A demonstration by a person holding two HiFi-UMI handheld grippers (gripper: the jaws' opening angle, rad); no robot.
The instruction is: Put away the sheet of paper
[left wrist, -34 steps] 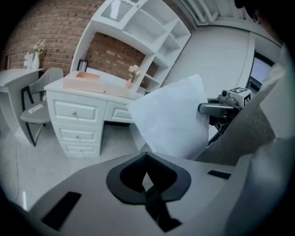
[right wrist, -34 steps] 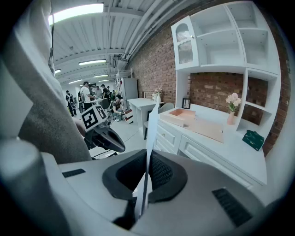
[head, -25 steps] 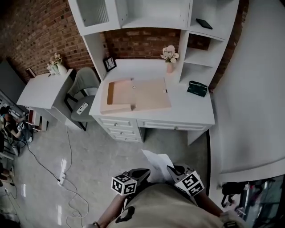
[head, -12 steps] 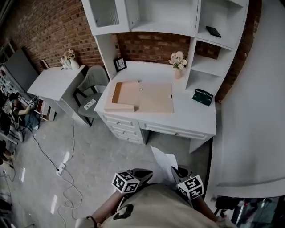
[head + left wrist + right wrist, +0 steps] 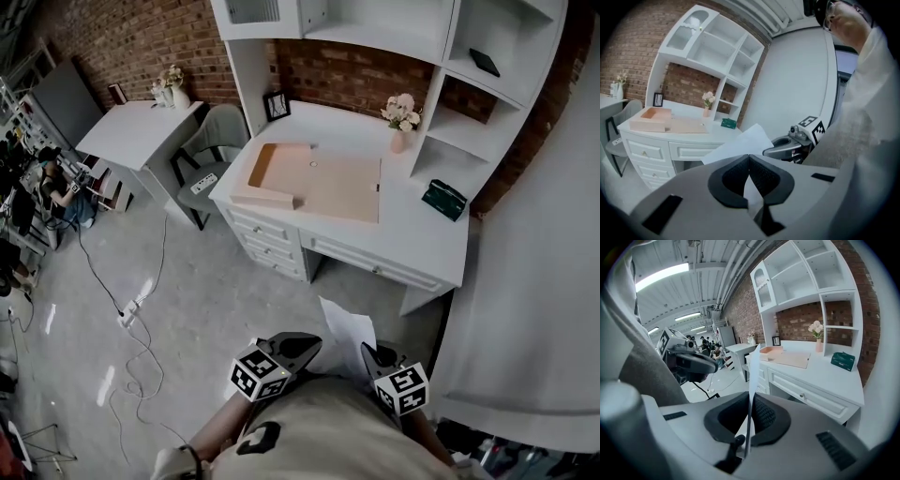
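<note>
A white desk (image 5: 417, 239) with a tall shelf unit stands against a brick wall, across the floor from you. A flat tan box (image 5: 328, 183) lies open on the desk, to its left side. The sheet of paper (image 5: 339, 330) is well apart from the desk: you hold it in the air close to your body, between both grippers. Your left gripper (image 5: 302, 345) is clenched on the sheet's left edge, its jaws pressed together on the paper. Your right gripper (image 5: 369, 355) is clenched on the right edge, where the sheet shows edge-on between its jaws. A dark green case (image 5: 443, 199) lies at the desk's right end. A pink vase of flowers (image 5: 401, 127) stands behind the box.
</note>
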